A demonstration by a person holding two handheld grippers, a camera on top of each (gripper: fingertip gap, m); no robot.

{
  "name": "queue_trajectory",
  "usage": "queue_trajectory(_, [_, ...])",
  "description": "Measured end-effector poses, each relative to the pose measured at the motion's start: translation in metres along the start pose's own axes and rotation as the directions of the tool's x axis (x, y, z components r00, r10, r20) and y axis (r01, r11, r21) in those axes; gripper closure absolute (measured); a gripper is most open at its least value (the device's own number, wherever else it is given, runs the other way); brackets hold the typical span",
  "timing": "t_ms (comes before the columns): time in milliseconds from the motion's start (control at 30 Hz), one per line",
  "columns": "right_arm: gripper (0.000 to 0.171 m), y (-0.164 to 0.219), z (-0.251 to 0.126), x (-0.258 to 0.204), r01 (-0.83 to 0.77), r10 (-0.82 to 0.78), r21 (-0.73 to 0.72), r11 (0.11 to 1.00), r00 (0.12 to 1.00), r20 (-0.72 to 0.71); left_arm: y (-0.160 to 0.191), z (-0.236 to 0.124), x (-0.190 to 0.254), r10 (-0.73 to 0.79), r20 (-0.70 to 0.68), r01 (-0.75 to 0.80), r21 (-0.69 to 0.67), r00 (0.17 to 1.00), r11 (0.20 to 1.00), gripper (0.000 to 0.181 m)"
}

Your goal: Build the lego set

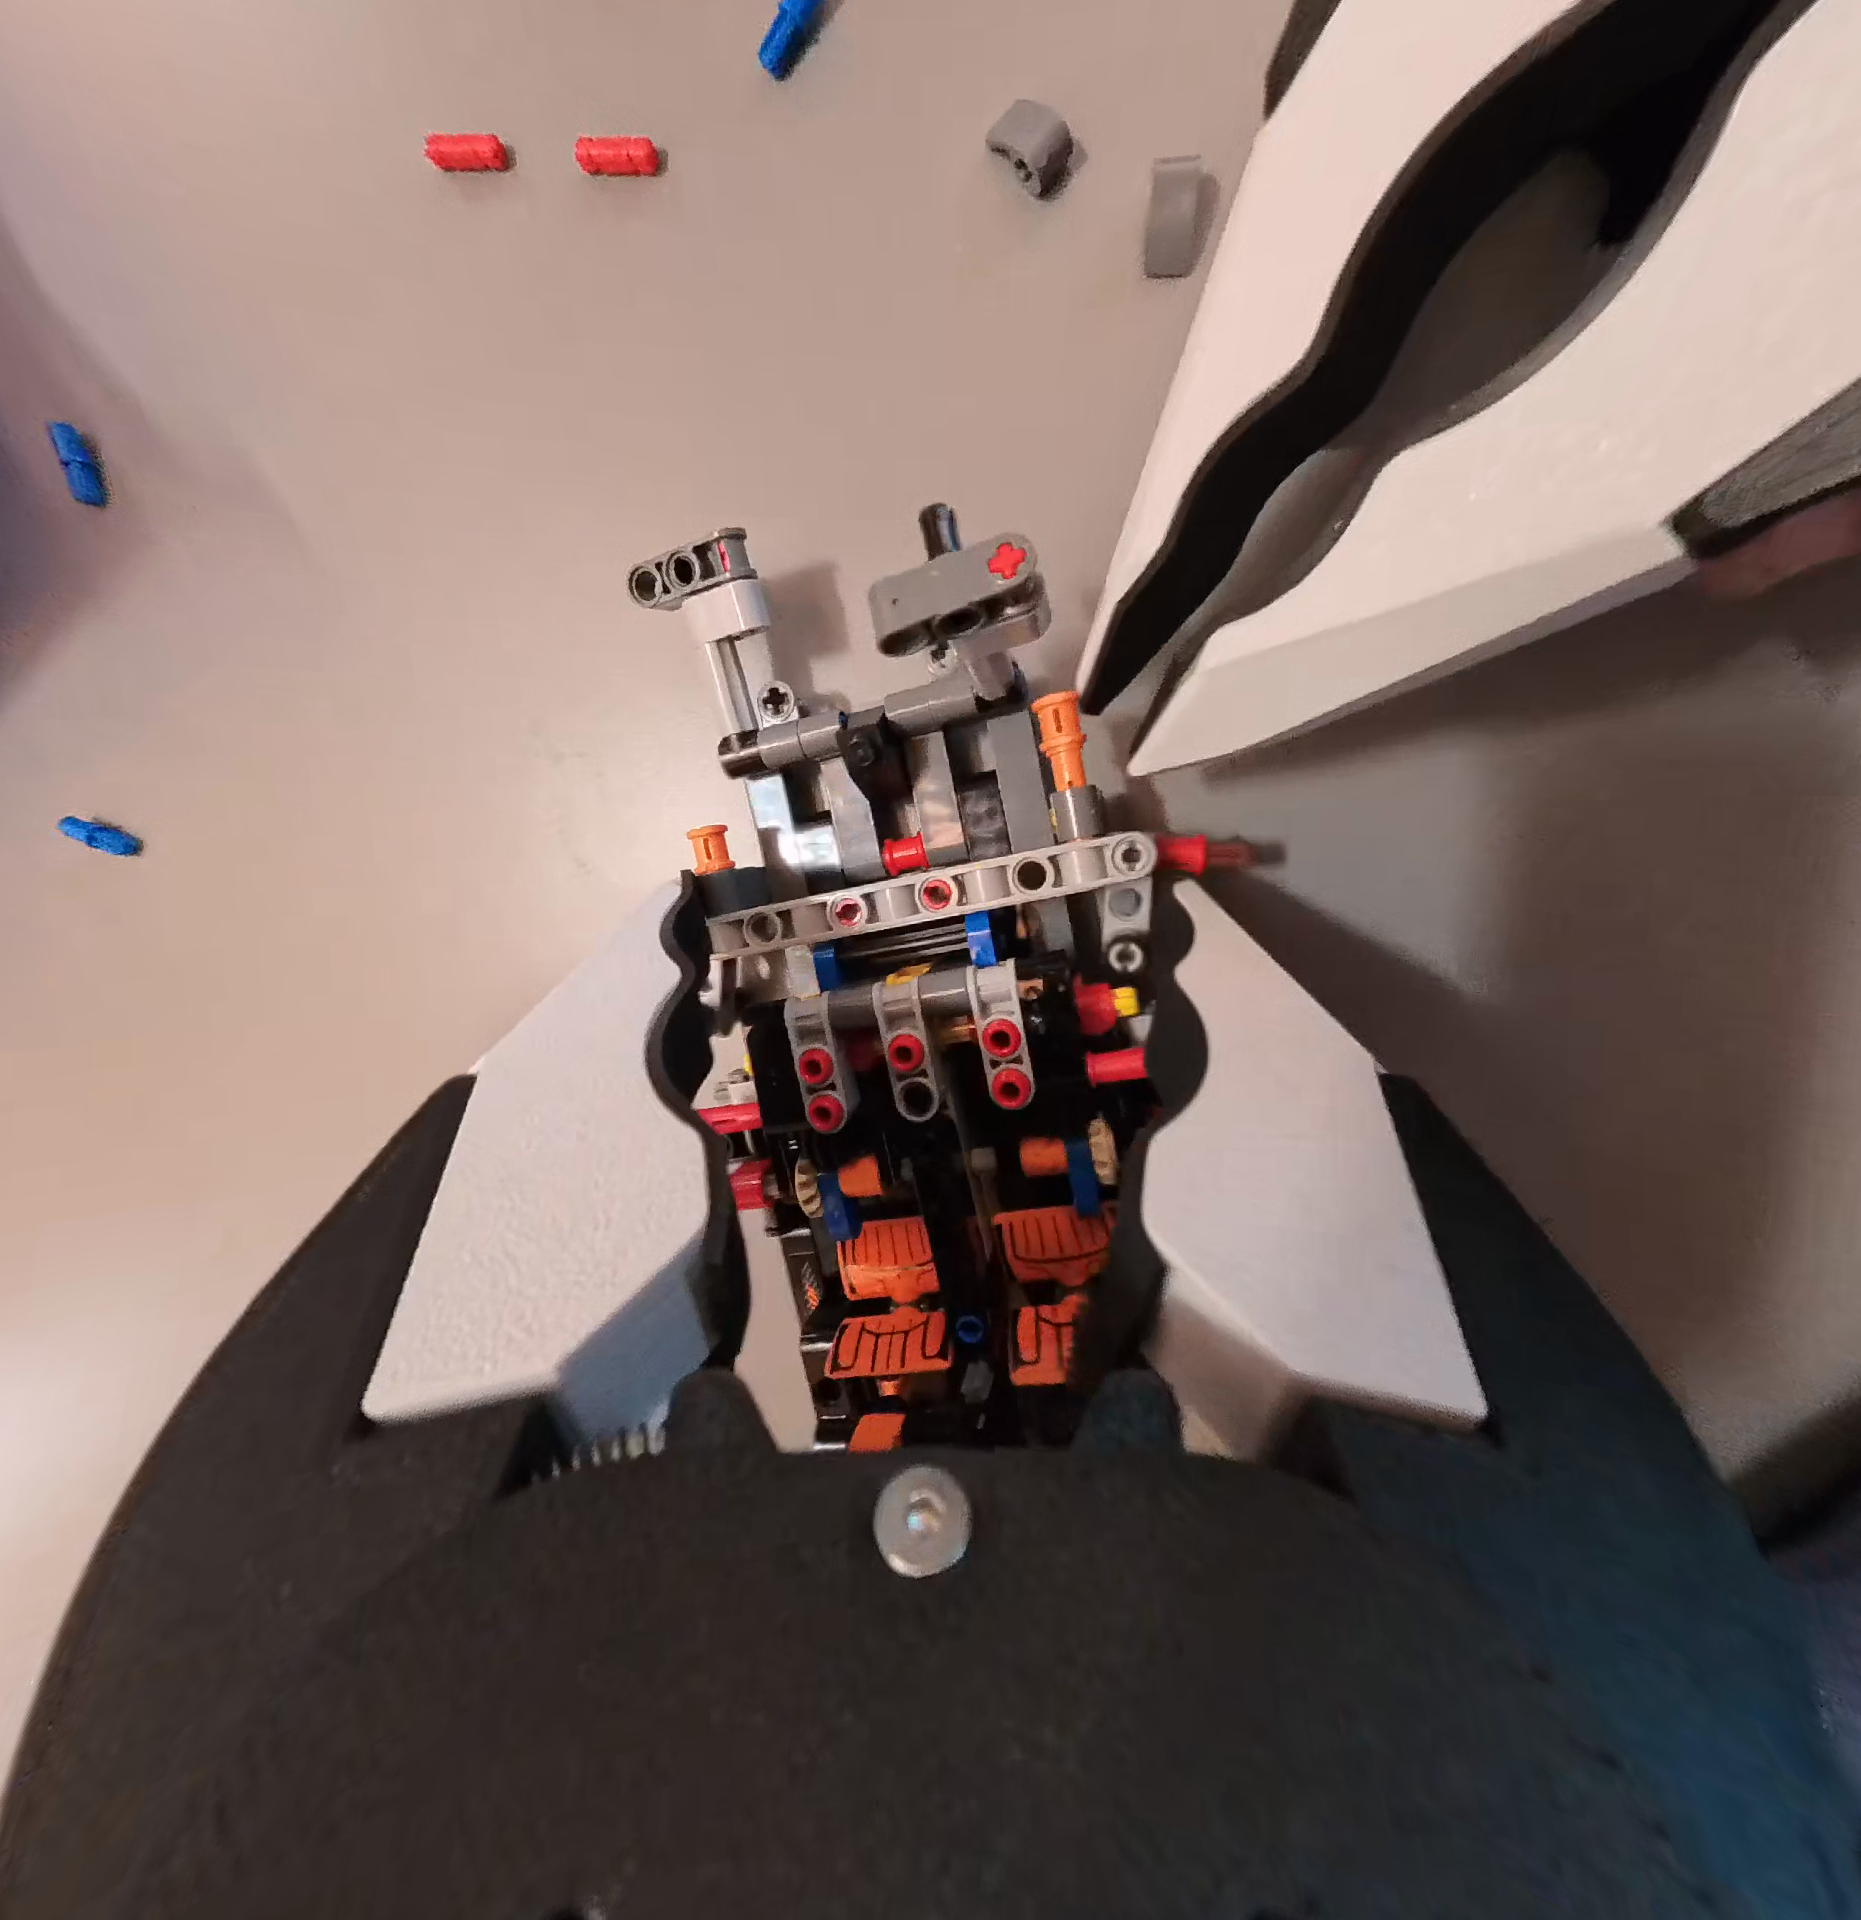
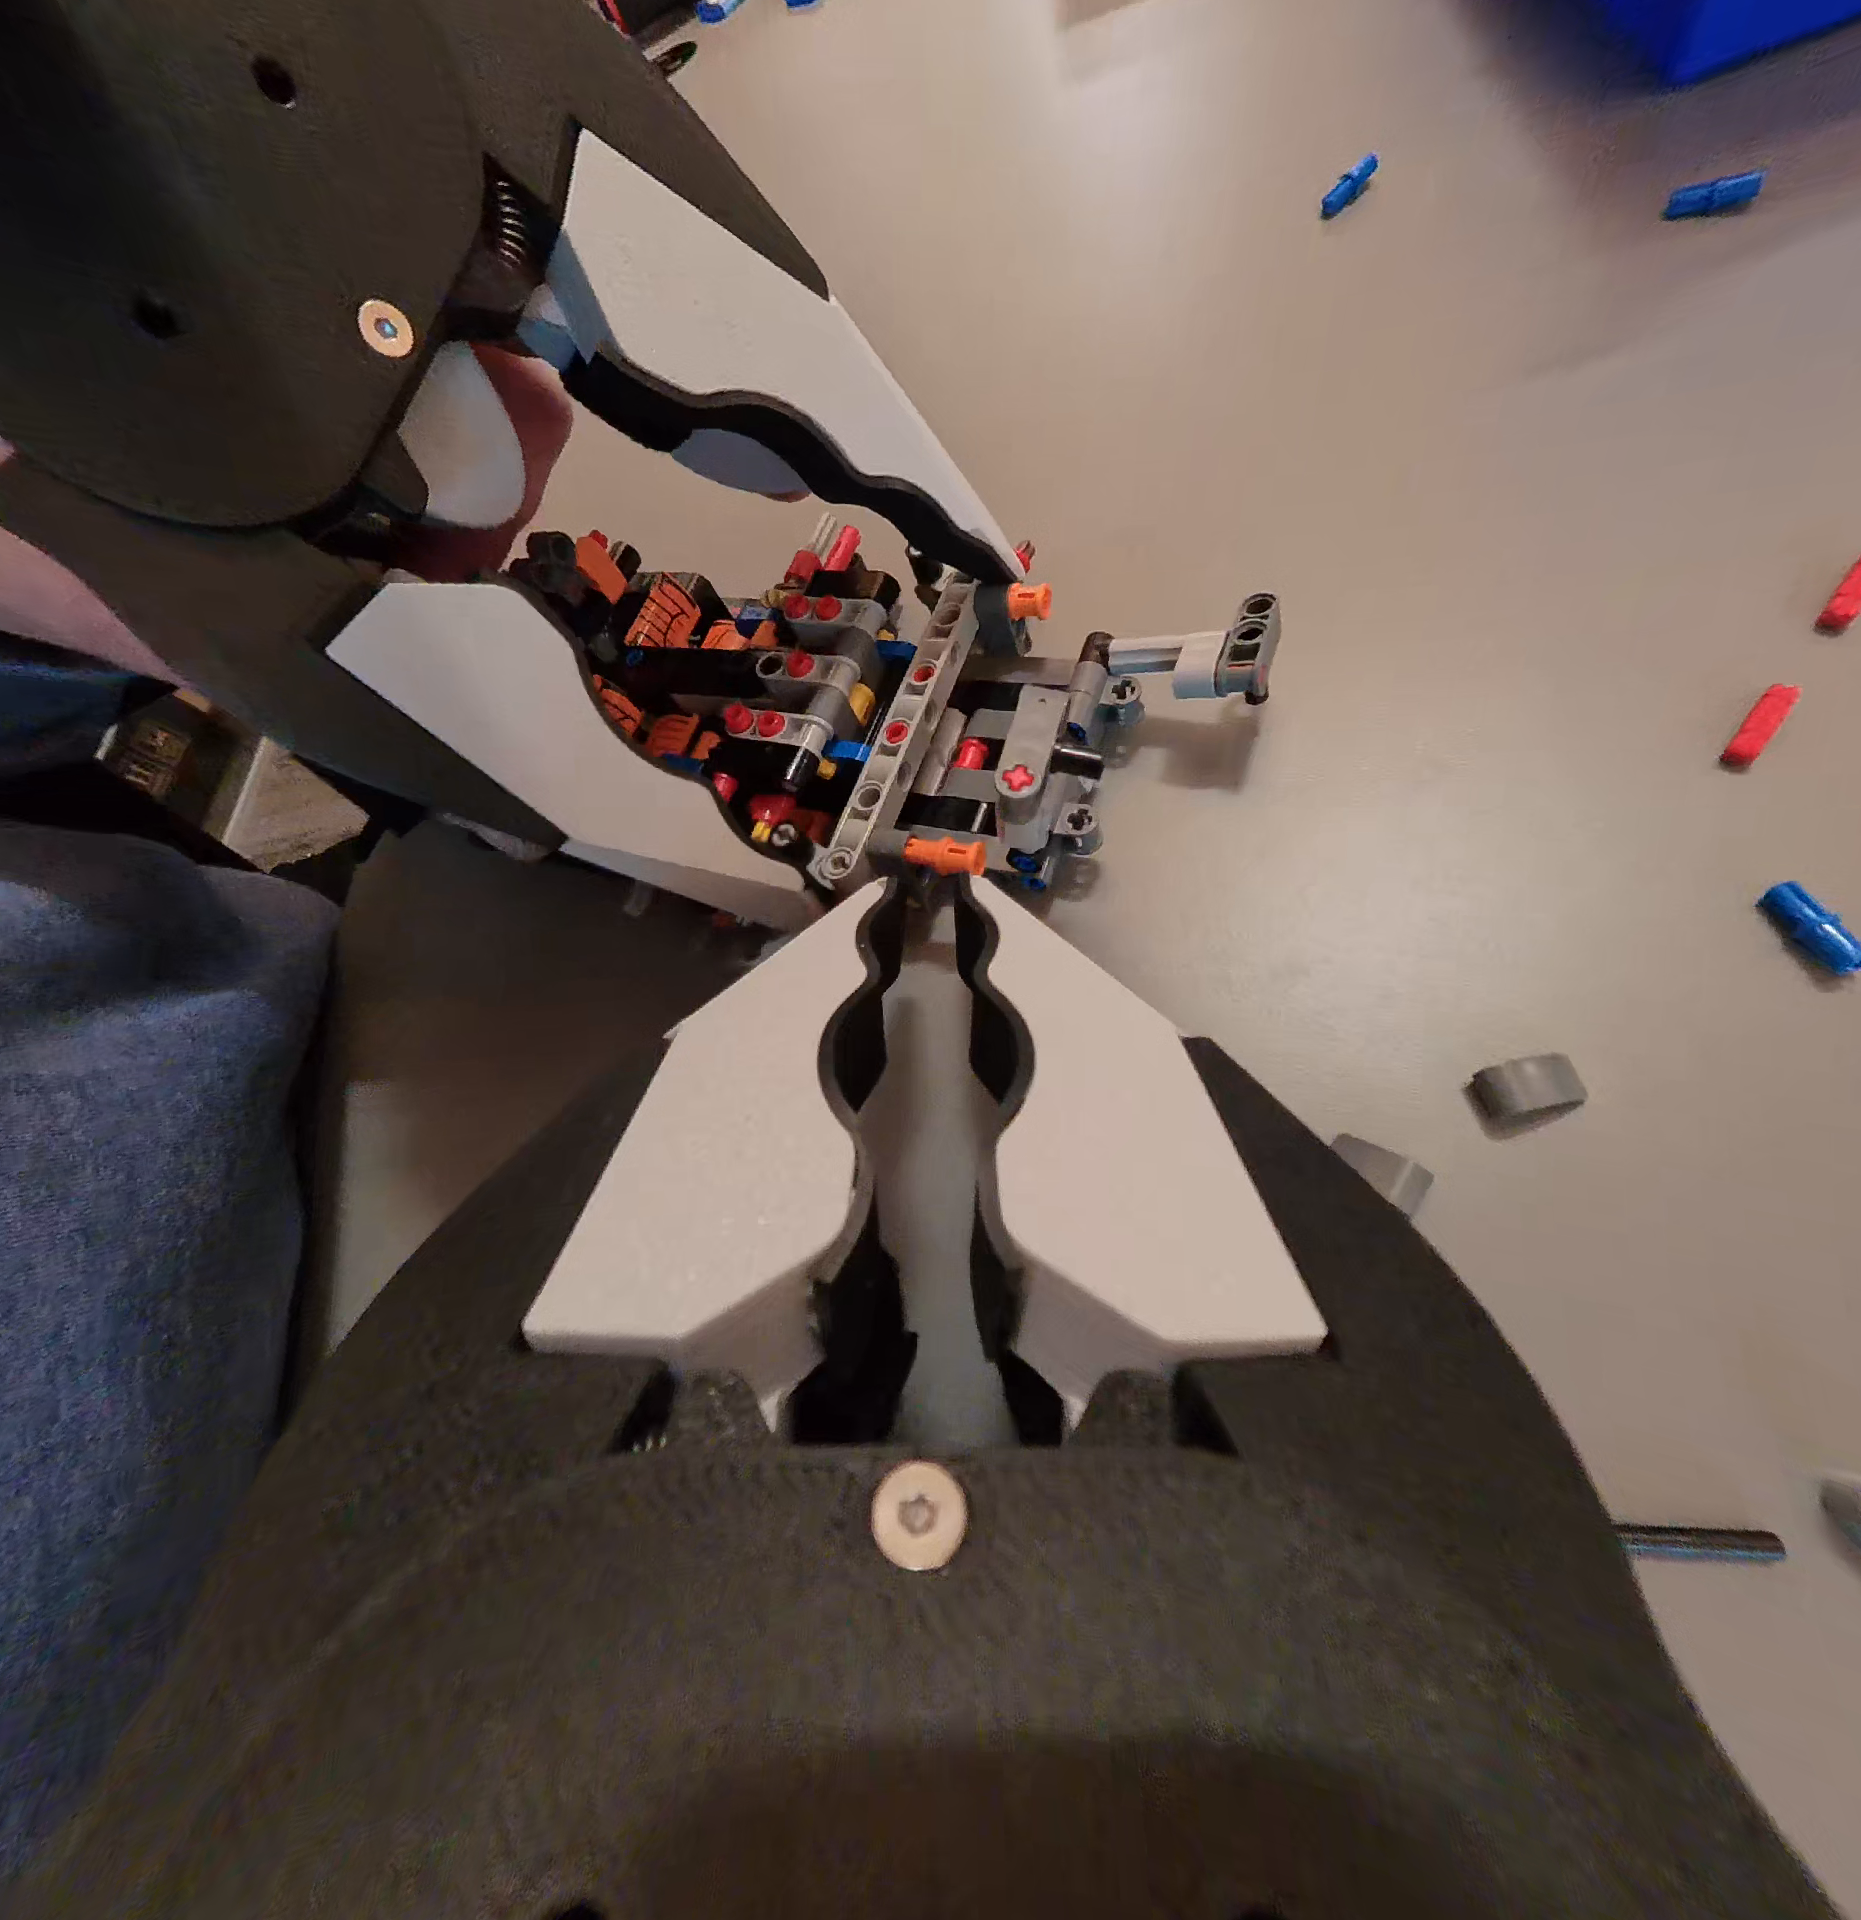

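Left gripper clamps lego model; right gripper seemingly pinches its edge.

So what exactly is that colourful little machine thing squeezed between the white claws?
It is a half-built lego model of plastic: grey beams and a long holed bar across it, black frame, red and orange pins, orange ribbed blocks at the rear. The left gripper clamps its body on both sides. The right gripper, nearly closed, meets its side beside an orange pin.
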State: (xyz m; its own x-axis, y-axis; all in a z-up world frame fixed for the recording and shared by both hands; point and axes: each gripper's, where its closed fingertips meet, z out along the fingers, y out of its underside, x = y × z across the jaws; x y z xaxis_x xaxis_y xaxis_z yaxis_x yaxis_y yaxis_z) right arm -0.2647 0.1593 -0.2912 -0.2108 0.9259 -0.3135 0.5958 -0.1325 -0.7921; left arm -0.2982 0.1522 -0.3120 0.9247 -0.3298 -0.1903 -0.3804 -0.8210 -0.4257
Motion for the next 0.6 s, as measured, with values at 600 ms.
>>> queue_trajectory(600, [0.163, 0.009, -0.019, 0.001, -0.057, 0.057, 0.023, 0.998, 0.998, 0.001, -0.008, -0.007, 0.019, 0.051, -0.029, -0.048, 0.095, 0.998, 0.994, 0.095])
